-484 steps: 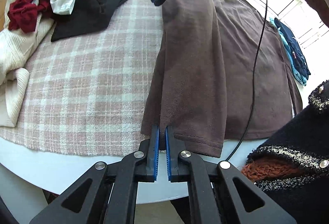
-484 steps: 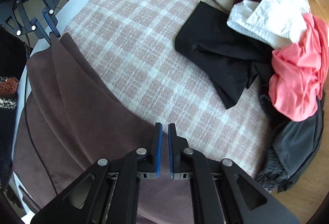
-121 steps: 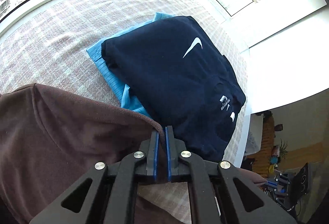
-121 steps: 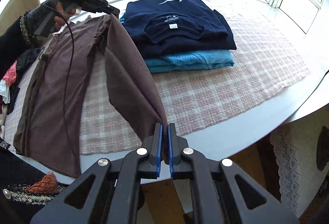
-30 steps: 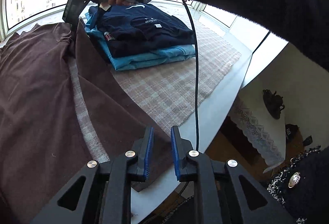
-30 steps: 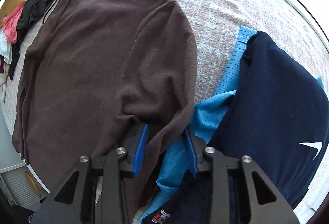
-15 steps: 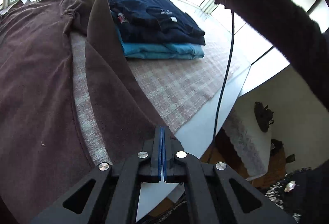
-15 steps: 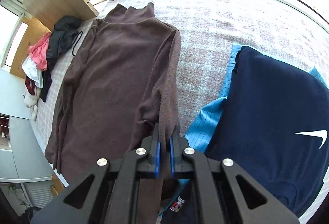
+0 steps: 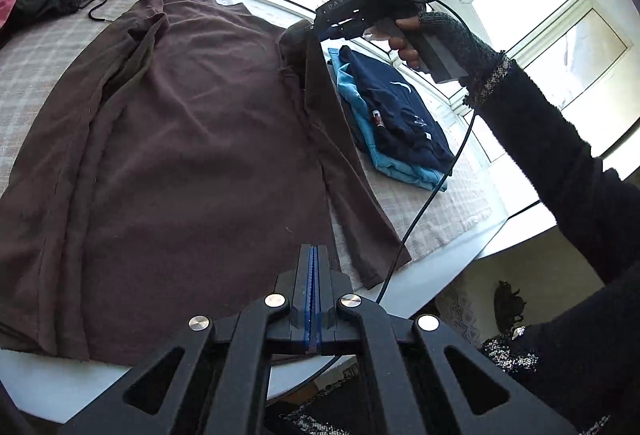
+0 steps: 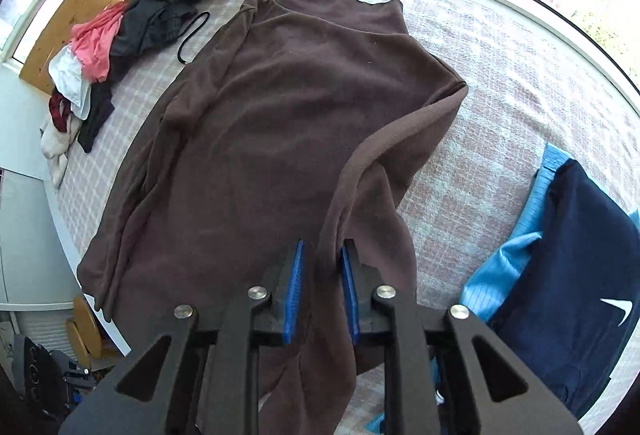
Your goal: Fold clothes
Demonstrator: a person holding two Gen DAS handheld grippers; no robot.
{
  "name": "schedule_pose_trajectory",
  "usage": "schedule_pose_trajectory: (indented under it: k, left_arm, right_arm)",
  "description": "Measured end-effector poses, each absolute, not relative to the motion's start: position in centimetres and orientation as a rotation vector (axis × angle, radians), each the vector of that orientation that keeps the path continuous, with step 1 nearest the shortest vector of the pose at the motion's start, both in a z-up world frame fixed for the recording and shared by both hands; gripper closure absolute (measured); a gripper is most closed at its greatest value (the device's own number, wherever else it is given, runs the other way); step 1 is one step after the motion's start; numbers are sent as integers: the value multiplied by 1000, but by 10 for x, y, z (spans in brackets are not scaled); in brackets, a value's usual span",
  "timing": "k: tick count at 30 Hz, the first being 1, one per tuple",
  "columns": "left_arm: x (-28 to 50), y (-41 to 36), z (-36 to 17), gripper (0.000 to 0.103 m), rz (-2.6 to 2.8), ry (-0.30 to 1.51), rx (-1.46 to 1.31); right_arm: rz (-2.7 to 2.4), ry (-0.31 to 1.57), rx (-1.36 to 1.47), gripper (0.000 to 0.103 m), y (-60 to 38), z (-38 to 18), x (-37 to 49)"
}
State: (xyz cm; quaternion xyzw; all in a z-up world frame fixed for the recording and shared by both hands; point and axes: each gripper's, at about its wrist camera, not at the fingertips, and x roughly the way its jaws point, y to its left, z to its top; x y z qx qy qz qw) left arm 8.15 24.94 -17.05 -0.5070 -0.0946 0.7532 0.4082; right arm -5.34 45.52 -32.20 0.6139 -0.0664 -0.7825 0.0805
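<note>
- Across the middle of both views, the brown sweater (image 9: 180,139) lies spread on the checked cloth (image 10: 500,83) that covers the desk, its collar toward the window at the top of the frame.
- At lower centre of the left wrist view, the left gripper (image 9: 313,255) has its blue fingers pressed fully together over the sweater's lower edge; no cloth can be seen caught between them.
- At lower centre of the right wrist view, the right gripper (image 10: 320,259) has just been opening: its fingers stand apart, with a raised ridge of the sweater's sleeve (image 10: 360,163) in the gap, the pads not squeezing it.
- In the upper right of the left wrist view, a hand (image 9: 404,43) in a dark knit sleeve holds that right gripper above the sleeve.
- To the right, a folded navy top (image 10: 580,255) sits on a folded light-blue one (image 10: 504,259).
- At upper left, a heap of unfolded clothes (image 10: 100,47) lies by a wooden panel.
</note>
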Motion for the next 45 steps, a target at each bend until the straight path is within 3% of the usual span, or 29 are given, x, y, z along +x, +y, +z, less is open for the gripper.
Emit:
schedule_pose_trajectory:
  k: [9, 15, 19, 20, 22, 23, 27, 31, 34, 37, 41, 44, 45]
  left_arm:
    - [86, 259, -177, 103, 1871, -107, -1283]
    - [86, 257, -178, 103, 1835, -122, -1297]
    - [88, 260, -175, 98, 1820, -104, -1286]
    - [88, 261, -174, 98, 1818, -103, -1282]
    - [89, 261, -173, 98, 1812, -101, -1276]
    - [89, 260, -172, 98, 1815, -100, -1269]
    - [89, 256, -170, 98, 1824, -104, -1255]
    - [87, 241, -170, 98, 1848, -135, -1252]
    - [85, 226, -171, 98, 1873, -170, -1254]
    - [79, 208, -178, 96, 1891, -237, -1282]
    - [75, 191, -185, 96, 1907, -274, -1315]
    - [76, 192, -189, 93, 1892, -259, -1325]
    - [78, 195, -191, 93, 1892, -235, -1329]
  right_arm:
    - [-2279, -286, 1978, 68, 459, -397, 107]
    - [-2313, -294, 1988, 67, 457, -408, 141]
    - [-2321, -147, 1984, 68, 442, -404, 144]
    - [-2317, -102, 1979, 69, 437, -403, 144]
    - [-2284, -59, 1963, 95, 431, -400, 144]
    - [-2270, -101, 1958, 99, 432, -397, 144]
    - [-2261, -297, 1887, 99, 443, -369, 140]
    - [-2292, -345, 1697, 99, 419, -309, 127]
    - [-2147, -419, 1583, 98, 371, -294, 105]
    - [-1995, -422, 1660, 89, 327, -306, 101]
    - [-2106, -451, 1700, 87, 354, -313, 111]
    - [-2236, -411, 1847, 70, 378, -335, 101]
    - [-2242, -439, 1869, 69, 384, -344, 96]
